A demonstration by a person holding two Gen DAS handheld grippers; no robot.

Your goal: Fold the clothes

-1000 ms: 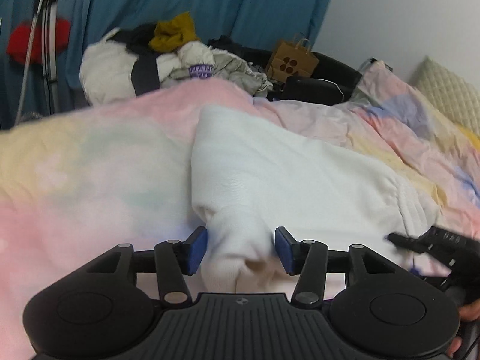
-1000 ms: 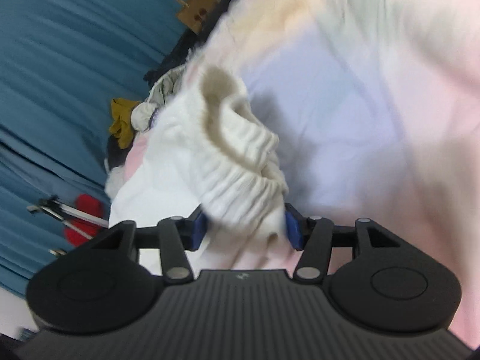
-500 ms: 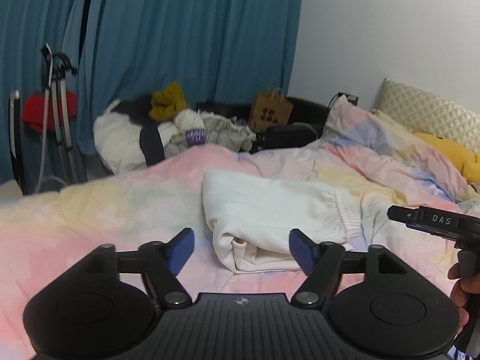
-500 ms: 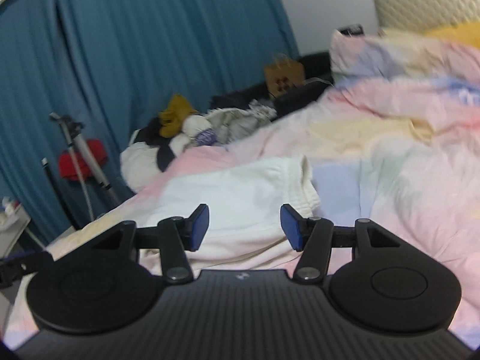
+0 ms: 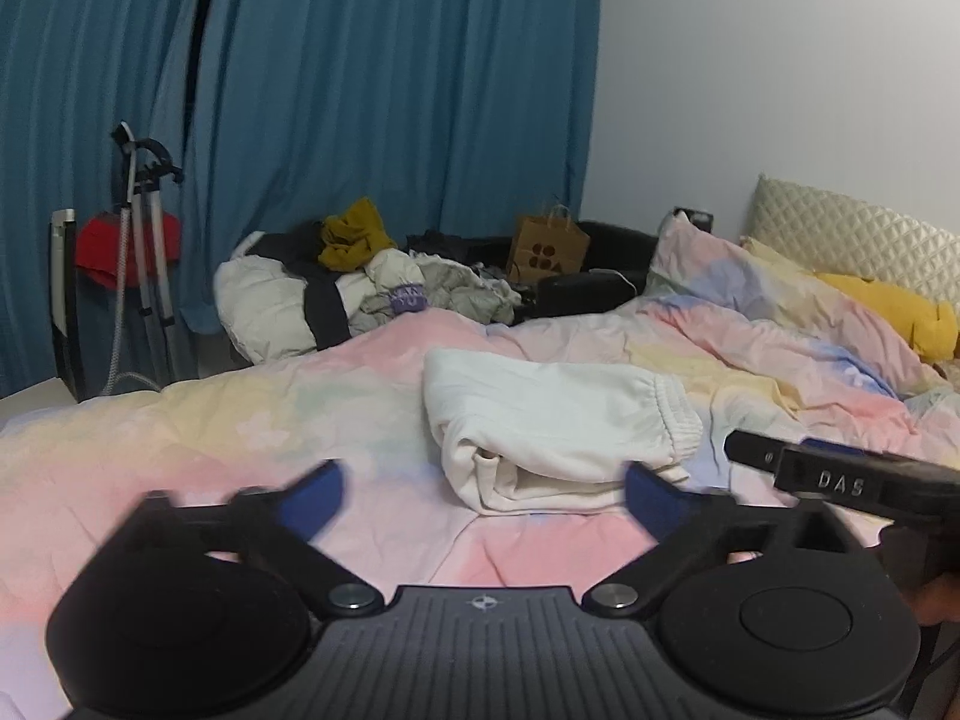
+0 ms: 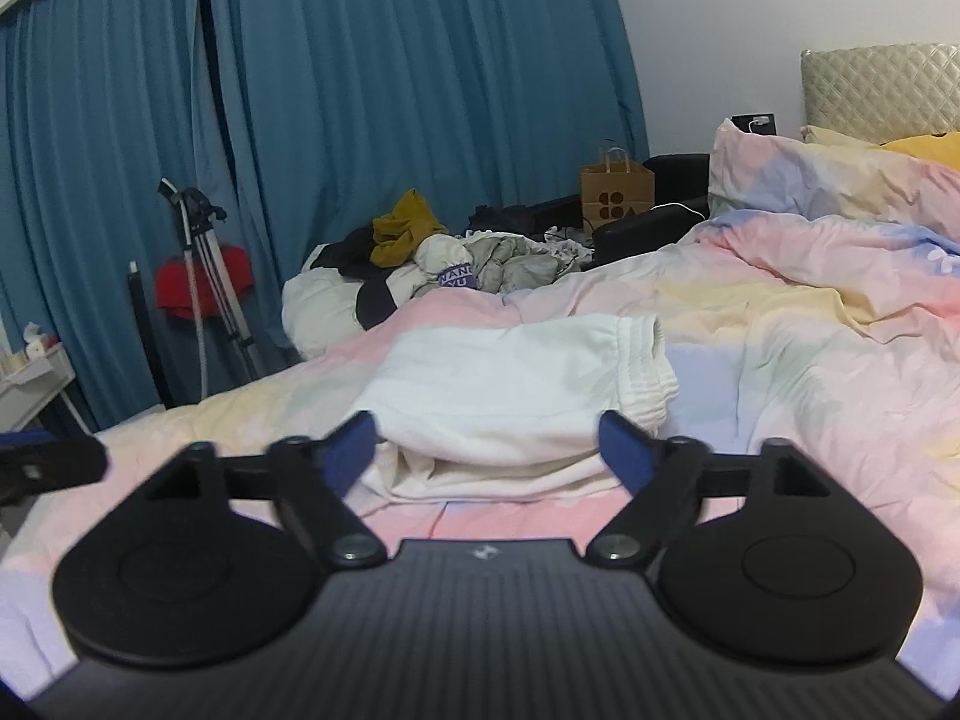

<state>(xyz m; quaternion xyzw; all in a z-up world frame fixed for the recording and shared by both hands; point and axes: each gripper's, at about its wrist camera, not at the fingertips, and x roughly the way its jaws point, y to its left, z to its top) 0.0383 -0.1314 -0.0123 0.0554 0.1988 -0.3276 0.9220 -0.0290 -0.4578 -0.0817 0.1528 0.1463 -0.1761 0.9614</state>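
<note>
Left-wrist view: cream fleece garment (image 5: 558,420) lies folded mid-bed on pastel duvet (image 5: 180,438); left gripper (image 5: 483,495) & right gripper (image 6: 486,444) spread wide, empty — check edges square; unfolded heap (image 5: 372,294) beyond far edge.

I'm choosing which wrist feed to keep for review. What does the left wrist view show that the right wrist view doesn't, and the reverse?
Only the left wrist view shows the right gripper's body, marked DAS, and much of the yellow cushion by the headboard.

Only the right wrist view shows a white side table at the left edge and a charger plugged into the wall.

Both show the folded white garment on the pastel duvet, the clothes pile, the paper bag, the blue curtains, and wide-open, empty blue-padded fingers.
</note>
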